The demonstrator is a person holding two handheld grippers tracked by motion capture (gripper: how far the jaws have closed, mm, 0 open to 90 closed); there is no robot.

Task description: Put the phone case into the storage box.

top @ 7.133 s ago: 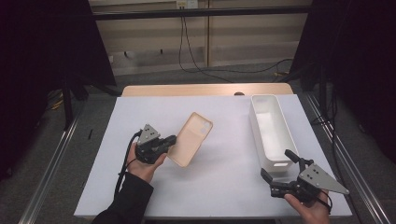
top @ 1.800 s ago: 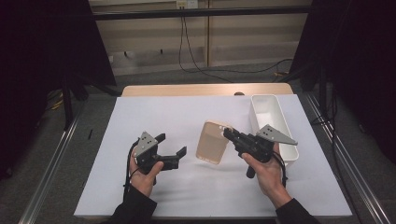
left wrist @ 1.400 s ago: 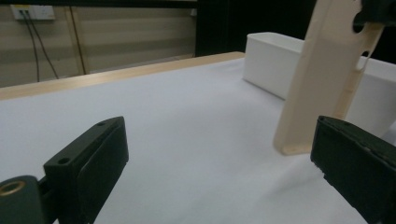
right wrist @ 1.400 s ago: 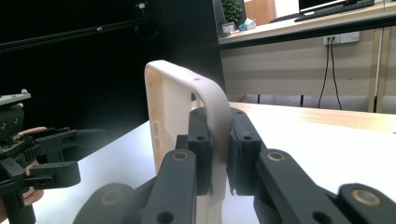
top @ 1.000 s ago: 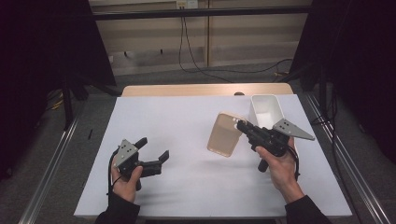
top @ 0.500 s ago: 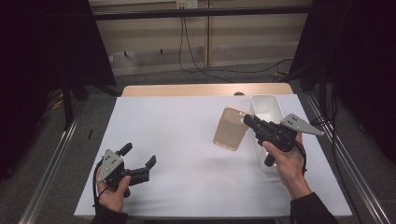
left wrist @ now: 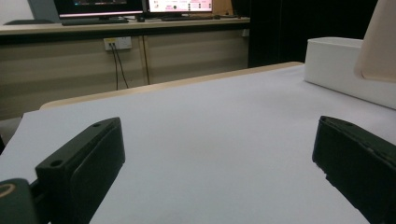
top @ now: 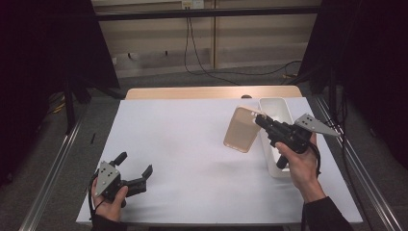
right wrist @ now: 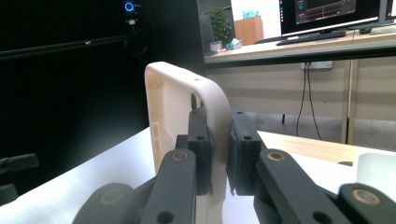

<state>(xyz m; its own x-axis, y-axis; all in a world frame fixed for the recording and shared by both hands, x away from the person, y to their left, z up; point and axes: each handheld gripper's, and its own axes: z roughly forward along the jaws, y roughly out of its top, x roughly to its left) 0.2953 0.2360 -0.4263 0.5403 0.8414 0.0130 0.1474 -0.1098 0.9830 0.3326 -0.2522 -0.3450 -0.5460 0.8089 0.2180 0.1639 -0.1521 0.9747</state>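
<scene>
A beige phone case (top: 242, 129) hangs in the air just left of the white bin (top: 277, 108), tilted, with my right gripper (top: 260, 120) shut on its upper right edge. In the right gripper view the case (right wrist: 175, 102) stands upright and my right gripper (right wrist: 217, 140) pinches its rim between both pads. Down at the table's front left corner, my left gripper (top: 135, 168) rests low in a hand, jaws wide open and holding nothing. The left gripper view shows its fingers (left wrist: 81, 163) far apart over bare white tabletop, with the case (left wrist: 380, 44) and bin (left wrist: 345, 65) far off at the right.
The long white bin stands along the right side of the white table (top: 183, 144), its near end behind my right hand. A wooden strip (top: 192, 92) borders the table's far edge. Metal rails (top: 53, 178) run along both sides, and dark curtains enclose the area.
The left hand has drawn back toward the front left corner with its jaws still open. The right hand has lifted the case slightly and carried it a little right, close to the bin.
</scene>
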